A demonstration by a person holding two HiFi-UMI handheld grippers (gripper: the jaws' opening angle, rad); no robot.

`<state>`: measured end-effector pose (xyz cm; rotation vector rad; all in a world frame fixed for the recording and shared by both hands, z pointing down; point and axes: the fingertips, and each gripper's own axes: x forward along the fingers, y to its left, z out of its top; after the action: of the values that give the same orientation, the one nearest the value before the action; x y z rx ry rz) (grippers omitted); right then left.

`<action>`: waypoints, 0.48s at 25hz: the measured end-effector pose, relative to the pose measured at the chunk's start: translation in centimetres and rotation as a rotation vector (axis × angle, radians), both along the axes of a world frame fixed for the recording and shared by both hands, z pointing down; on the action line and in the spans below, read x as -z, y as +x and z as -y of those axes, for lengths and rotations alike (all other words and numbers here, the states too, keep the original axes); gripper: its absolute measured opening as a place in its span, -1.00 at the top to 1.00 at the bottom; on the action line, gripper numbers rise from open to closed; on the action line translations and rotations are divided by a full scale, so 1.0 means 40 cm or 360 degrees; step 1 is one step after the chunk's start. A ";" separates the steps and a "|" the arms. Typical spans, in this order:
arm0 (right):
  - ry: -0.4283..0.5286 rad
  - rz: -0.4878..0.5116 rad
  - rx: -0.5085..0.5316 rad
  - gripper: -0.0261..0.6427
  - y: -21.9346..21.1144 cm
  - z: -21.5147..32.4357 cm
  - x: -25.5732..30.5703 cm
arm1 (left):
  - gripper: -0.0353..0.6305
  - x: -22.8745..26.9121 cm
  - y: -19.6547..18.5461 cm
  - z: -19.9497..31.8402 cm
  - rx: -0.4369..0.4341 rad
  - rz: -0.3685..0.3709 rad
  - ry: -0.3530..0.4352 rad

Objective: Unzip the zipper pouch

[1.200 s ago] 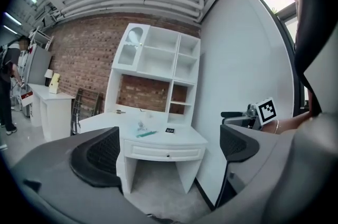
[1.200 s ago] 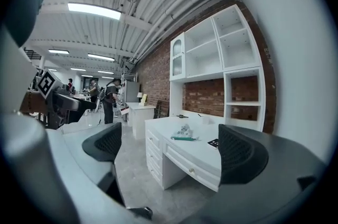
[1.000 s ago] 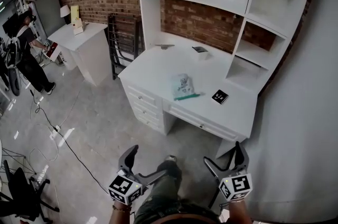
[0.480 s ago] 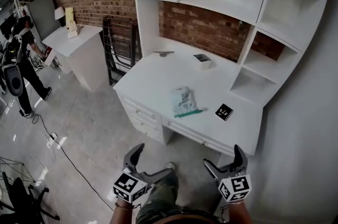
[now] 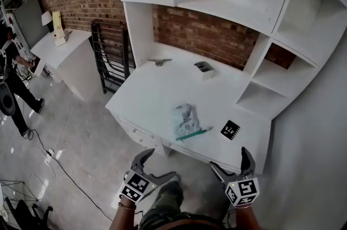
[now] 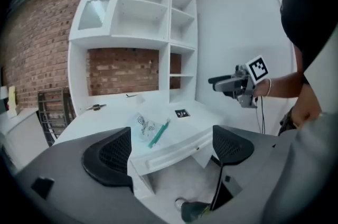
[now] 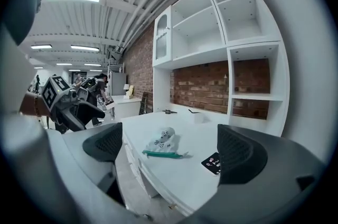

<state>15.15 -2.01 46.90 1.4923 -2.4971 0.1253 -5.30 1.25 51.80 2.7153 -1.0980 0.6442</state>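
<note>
A clear zipper pouch point(image 5: 184, 119) with printed figures and a green zipper strip point(image 5: 193, 134) lies near the front edge of the white desk point(image 5: 157, 90). Both grippers hang in the air short of the desk, touching nothing. The left gripper point(image 5: 156, 165) stands wide with its jaws closing and nothing between them. My right gripper point(image 5: 232, 163) is open and empty. The left gripper view shows the pouch point(image 6: 145, 127) ahead beyond the left gripper point(image 6: 170, 148), and the right gripper point(image 6: 235, 82) beside it. In the right gripper view the pouch point(image 7: 163, 138) lies ahead of the right gripper point(image 7: 170, 147).
A black marker card point(image 5: 230, 129) lies right of the pouch. A small white box point(image 5: 204, 69) and a dark tool point(image 5: 161, 62) sit at the back of the desk. White shelves point(image 5: 227, 1) rise above it. A black rack point(image 5: 107, 55), another white table point(image 5: 58, 45) and a person point(image 5: 12, 80) are at left.
The head view has come closer to the desk, and the pouch now sits lower and larger. Both grippers stay low in front; the left one has tilted over to the right.
</note>
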 end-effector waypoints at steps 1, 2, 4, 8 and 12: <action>-0.0006 -0.0002 -0.0011 -0.74 -0.001 0.021 -0.002 | -0.54 -0.016 -0.006 0.025 -0.0037 0.0048 -0.0012; -0.0012 -0.0005 -0.0023 -0.74 -0.001 0.041 -0.003 | -0.52 -0.028 -0.011 0.050 -0.0070 0.0082 -0.0024; -0.0025 -0.0008 -0.0051 -0.74 -0.001 0.079 -0.006 | -0.50 -0.046 -0.021 0.098 -0.0134 0.0129 -0.0041; -0.0038 0.0000 -0.0099 -0.74 -0.004 0.155 -0.007 | -0.42 -0.097 -0.033 0.186 -0.0295 0.0304 -0.0056; -0.0056 0.0002 -0.0122 -0.74 -0.017 0.221 -0.021 | -0.28 -0.135 0.002 0.248 -0.0528 0.0376 -0.0012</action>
<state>14.46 -10.83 47.73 1.5750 -2.4263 0.1822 -5.22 -8.67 57.22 2.8969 -0.6821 1.0367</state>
